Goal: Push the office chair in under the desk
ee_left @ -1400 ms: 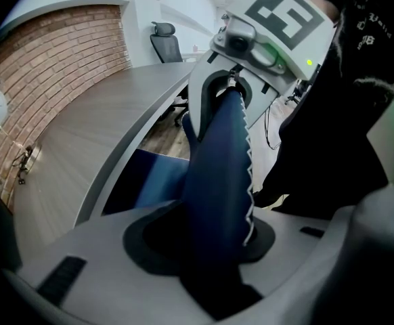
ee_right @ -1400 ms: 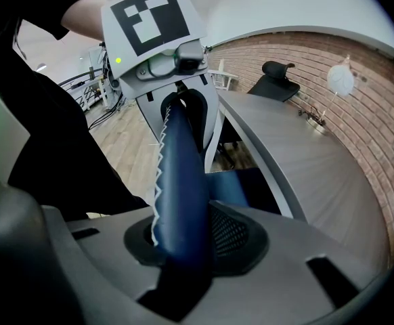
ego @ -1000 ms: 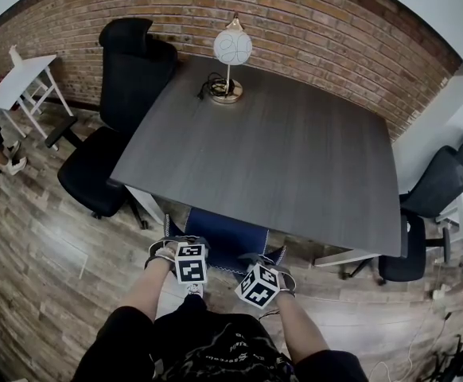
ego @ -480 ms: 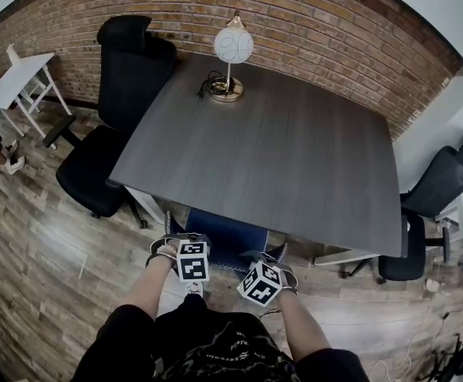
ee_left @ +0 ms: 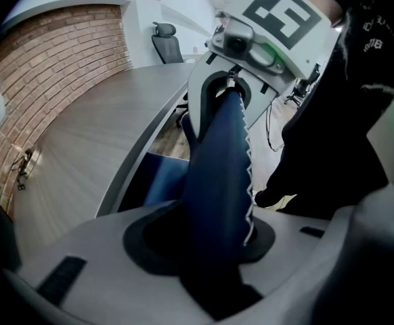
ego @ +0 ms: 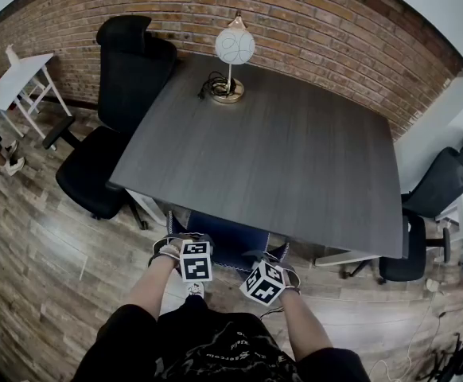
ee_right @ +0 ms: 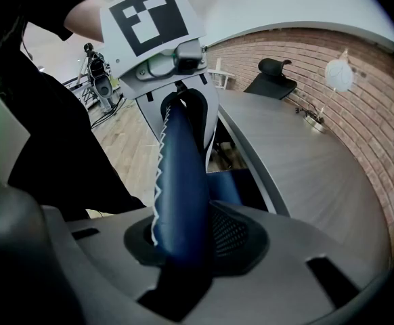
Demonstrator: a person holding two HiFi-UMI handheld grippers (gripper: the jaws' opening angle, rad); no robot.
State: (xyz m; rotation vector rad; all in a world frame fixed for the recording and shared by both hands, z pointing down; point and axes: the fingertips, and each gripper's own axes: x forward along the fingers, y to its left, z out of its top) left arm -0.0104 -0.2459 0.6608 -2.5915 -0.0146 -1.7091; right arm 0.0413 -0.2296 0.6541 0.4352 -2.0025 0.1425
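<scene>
- Gripping the padded, white-stitched top rim of the blue office chair point(ee_left: 217, 161), the left gripper point(ee_left: 214, 249) is seen clamped on it, the rim filling the gap between its jaws.
- The right gripper point(ee_right: 183, 246) is clenched on the same rim, near the left one, and both are pointed steeply down.
- The chair is placed at the near edge of the desk point(ego: 279, 157), with its blue lower part reaching under the top and its backrest just outside the edge.
- A lamp point(ego: 231, 54) is stood near the desk's far edge.
- A black chair point(ego: 120, 94) is set at the desk's left side, and a second black chair point(ego: 438, 189) well apart on the right.
- The wooden floor point(ego: 48, 253) is bounded at the back by a brick wall point(ego: 295, 14).
</scene>
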